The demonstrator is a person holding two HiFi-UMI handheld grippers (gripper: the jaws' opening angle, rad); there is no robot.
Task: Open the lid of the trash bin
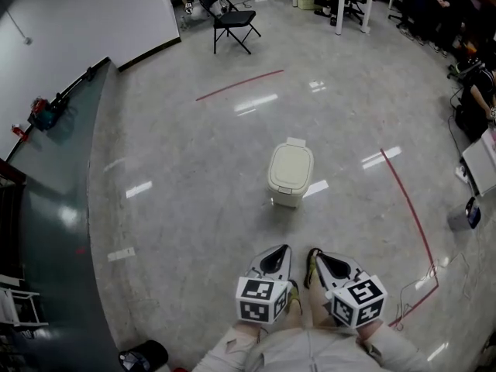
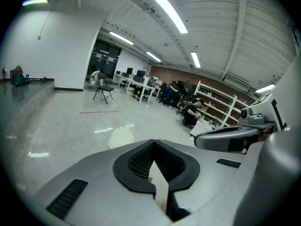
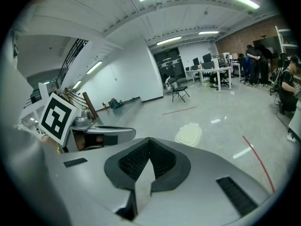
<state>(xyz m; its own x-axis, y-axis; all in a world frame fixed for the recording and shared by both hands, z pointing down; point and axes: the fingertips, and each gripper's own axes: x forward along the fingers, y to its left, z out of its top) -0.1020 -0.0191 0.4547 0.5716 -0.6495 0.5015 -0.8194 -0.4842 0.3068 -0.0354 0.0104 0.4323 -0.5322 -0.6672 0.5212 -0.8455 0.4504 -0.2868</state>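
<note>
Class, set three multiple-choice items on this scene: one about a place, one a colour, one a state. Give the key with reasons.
1. Where is the trash bin?
A) on the floor ahead of the left claw and right claw
B) in one claw
C) on a chair
2. Its colour?
A) black
B) cream
C) red
3. The lid is
A) shut
B) propped up
C) missing
Key: 1A, it stands apart from both; 2B, pale cream body; 3A, lid lies flat on top.
</note>
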